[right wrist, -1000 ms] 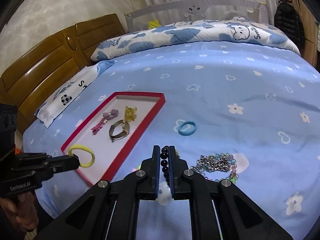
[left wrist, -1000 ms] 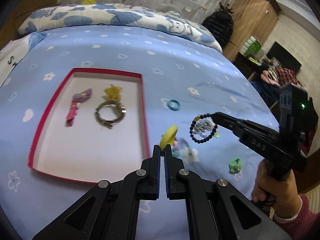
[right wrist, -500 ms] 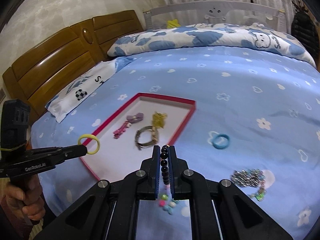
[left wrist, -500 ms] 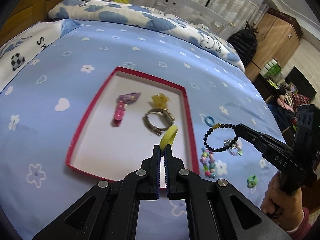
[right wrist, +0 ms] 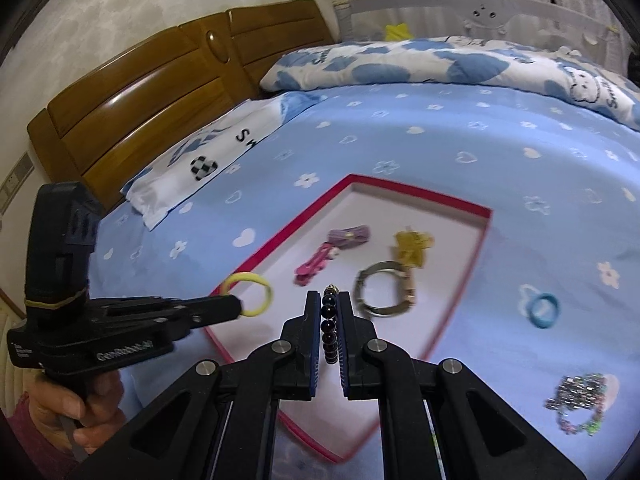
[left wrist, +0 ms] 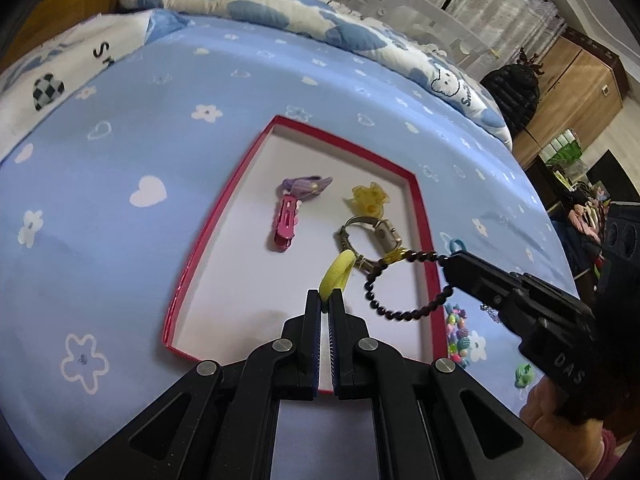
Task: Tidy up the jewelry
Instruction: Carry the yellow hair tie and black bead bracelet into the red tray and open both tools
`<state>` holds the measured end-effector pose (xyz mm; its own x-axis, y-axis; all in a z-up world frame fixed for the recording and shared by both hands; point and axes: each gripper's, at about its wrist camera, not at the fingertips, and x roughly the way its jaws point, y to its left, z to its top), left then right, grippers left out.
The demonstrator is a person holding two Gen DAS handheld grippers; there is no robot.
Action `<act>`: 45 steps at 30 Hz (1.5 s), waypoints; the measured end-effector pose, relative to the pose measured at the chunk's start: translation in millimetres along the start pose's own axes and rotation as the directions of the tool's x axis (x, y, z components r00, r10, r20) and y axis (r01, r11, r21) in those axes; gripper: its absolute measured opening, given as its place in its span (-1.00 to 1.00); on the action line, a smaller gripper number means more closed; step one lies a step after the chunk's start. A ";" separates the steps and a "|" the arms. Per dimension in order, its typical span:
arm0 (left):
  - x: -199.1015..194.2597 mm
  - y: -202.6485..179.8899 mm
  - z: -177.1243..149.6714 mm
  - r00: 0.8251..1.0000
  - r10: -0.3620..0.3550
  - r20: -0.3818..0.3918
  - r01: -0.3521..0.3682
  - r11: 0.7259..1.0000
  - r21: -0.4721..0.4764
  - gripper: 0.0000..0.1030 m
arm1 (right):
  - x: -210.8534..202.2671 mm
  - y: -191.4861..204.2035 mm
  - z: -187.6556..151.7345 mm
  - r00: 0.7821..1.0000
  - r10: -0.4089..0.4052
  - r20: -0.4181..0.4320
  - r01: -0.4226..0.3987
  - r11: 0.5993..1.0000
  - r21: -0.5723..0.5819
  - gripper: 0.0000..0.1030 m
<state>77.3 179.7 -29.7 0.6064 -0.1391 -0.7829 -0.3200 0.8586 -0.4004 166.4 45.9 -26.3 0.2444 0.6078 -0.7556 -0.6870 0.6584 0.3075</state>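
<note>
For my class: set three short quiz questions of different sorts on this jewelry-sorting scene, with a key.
1. True or false: the left gripper holds the yellow hair tie.
2. What does the right gripper hold? A) watch B) dark bead bracelet C) blue ring
3. Fill in: the pink clip lies inside the red ____.

Key: 1 true; 2 B; 3 tray.

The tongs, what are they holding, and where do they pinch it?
Left tongs pinch the yellow hair tie at its rim; right tongs pinch the dark bead bracelet on its beads.
</note>
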 end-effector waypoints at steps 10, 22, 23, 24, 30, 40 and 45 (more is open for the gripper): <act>44.4 16.0 15.3 0.997 0.026 -0.076 -0.029 0.999 -0.040 -0.96 | 32.1 -14.6 -12.2 0.997 -0.012 -0.070 0.015 0.999 0.036 -0.87; 70.8 20.4 20.3 0.988 0.102 -0.114 -0.109 0.993 -0.055 -0.95 | 54.1 -33.7 -24.9 0.985 -0.074 -0.157 0.080 0.996 0.034 -0.86; 72.2 20.4 20.6 0.988 0.104 -0.115 -0.111 0.992 -0.055 -0.95 | 55.1 -33.8 -25.1 0.984 -0.075 -0.159 0.081 0.996 0.032 -0.86; 72.4 19.8 20.8 0.988 0.106 -0.114 -0.112 0.992 -0.054 -0.94 | 56.4 -33.9 -25.6 0.984 -0.077 -0.163 0.083 0.996 0.029 -0.86; 73.5 17.9 22.4 0.985 0.124 -0.117 -0.131 0.990 -0.053 -0.86 | 59.5 -35.5 -25.1 0.982 -0.080 -0.173 0.085 0.996 0.026 -0.86; 63.2 16.3 20.1 0.984 0.140 -0.108 -0.145 0.988 -0.042 -0.64 | 53.9 -37.3 -24.5 0.987 -0.046 -0.155 0.056 0.997 0.061 -0.75; 48.2 12.7 17.9 0.989 0.124 -0.081 -0.128 0.991 -0.041 -0.63 | 38.4 -37.5 -22.5 0.993 -0.032 -0.117 0.041 0.996 0.076 -0.51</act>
<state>115.5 192.8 -64.0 0.5009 -0.0707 -0.8626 -0.4244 0.8485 -0.3160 186.1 34.6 -79.9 0.1847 0.5303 -0.8274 -0.6225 0.7146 0.3191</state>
